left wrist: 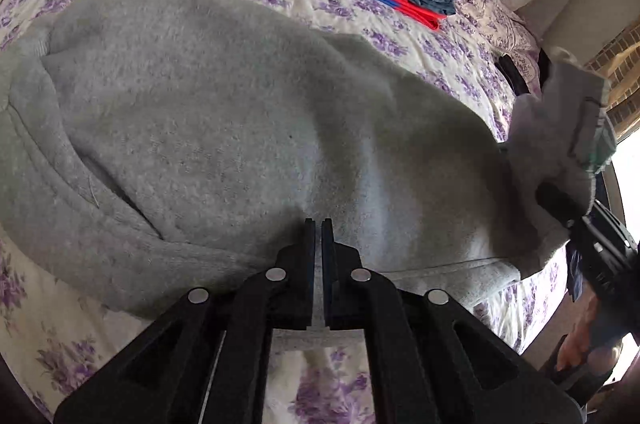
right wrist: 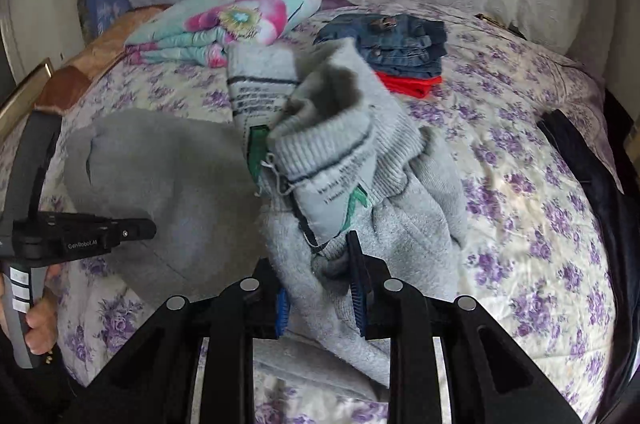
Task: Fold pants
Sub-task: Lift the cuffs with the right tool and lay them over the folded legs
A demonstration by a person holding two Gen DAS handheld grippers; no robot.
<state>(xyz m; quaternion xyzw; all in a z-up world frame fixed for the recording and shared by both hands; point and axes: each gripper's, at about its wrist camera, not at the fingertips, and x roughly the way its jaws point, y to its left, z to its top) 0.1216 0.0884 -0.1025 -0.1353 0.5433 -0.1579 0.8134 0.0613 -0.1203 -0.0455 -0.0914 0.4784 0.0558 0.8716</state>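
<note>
Grey fleece pants (left wrist: 240, 127) spread on the floral bed (left wrist: 448, 63), right ahead of the left tool (left wrist: 319, 224), fingers pressed together over the fabric, holding nothing visible. Right tool (right wrist: 320, 284) clamped on the bunched cuff end of the pants, lifted off the bed. Beyond both tools: folded jeans (right wrist: 400, 43) stacked on red garment (right wrist: 408, 83); folded floral blanket (right wrist: 240, 19) beside them.

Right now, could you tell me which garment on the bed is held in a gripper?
The grey pants: the right gripper pinches them, unlike the folded jeans stacked behind.
</note>
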